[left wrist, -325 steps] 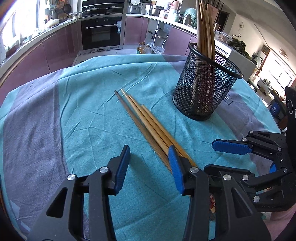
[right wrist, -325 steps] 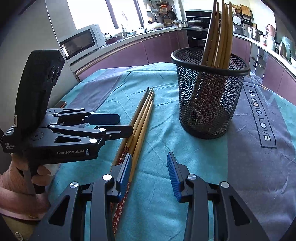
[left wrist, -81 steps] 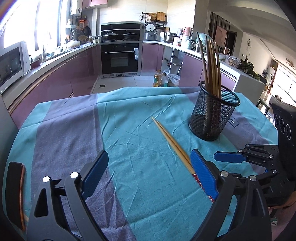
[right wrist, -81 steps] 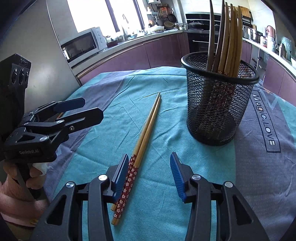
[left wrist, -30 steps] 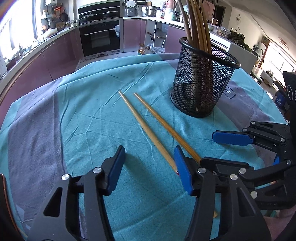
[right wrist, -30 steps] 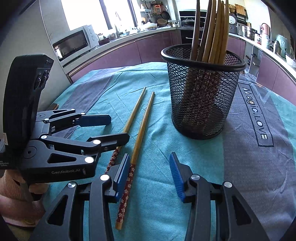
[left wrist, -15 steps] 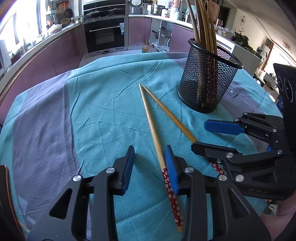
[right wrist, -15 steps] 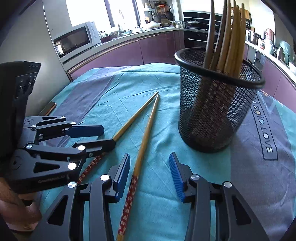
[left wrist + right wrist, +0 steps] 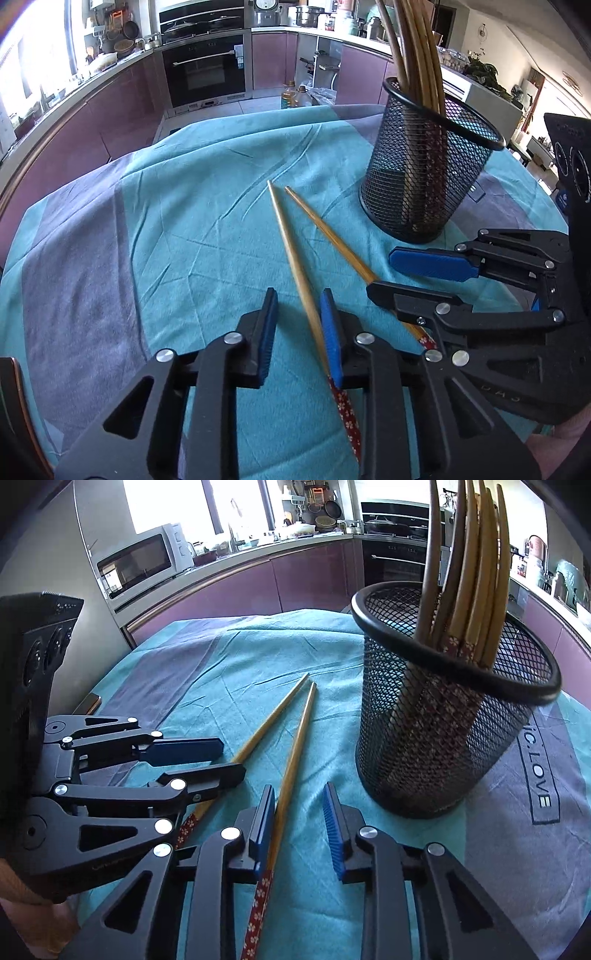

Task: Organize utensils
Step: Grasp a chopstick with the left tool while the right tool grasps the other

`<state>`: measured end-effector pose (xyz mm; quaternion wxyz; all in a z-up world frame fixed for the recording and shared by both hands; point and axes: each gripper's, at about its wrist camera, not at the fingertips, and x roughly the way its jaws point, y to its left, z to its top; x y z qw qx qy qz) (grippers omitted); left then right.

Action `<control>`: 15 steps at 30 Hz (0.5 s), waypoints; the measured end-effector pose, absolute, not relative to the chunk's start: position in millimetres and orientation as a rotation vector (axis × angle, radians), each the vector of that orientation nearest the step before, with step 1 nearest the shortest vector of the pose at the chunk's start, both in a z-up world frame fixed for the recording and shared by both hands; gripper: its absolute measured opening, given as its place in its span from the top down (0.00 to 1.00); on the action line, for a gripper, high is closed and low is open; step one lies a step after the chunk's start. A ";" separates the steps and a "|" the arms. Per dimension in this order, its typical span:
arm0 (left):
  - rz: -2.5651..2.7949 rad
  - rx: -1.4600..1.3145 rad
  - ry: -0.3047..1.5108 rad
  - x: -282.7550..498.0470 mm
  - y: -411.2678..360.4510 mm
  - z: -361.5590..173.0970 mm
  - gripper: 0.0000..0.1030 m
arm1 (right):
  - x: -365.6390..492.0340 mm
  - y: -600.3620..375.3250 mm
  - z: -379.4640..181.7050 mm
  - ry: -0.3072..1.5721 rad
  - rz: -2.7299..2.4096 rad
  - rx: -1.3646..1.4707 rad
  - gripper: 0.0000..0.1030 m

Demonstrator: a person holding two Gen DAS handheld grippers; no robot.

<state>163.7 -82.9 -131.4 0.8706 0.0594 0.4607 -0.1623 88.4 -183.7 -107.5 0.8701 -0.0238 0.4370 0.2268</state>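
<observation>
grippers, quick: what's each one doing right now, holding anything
left gripper: jaws closing, one chopstick between them, not yet clamped.
right gripper: jaws closing, the other chopstick between them, not yet clamped.

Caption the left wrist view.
Left gripper closing around one chopstick beside a mesh holder.

Black hand-held gripper, blue ribbed pads, silver screws.

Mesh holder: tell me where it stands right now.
The black mesh holder stands upright on the teal cloth, upper right in the left wrist view, just beyond the two loose chopsticks, with more chopsticks standing in it.
</observation>
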 end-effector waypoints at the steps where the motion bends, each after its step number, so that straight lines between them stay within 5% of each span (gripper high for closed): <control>1: -0.340 0.121 0.965 165.0 -83.0 -131.2 0.79 | 88.7 -183.0 -107.8 0.913 0.472 -0.050 0.78; 7: -0.337 0.103 0.968 169.9 -86.0 -131.8 0.87 | 90.9 -183.1 -109.5 0.915 0.465 -0.025 0.90; 15: -0.337 0.050 0.974 169.4 -84.2 -132.5 0.91 | 90.0 -190.2 -108.3 0.914 0.463 0.030 0.94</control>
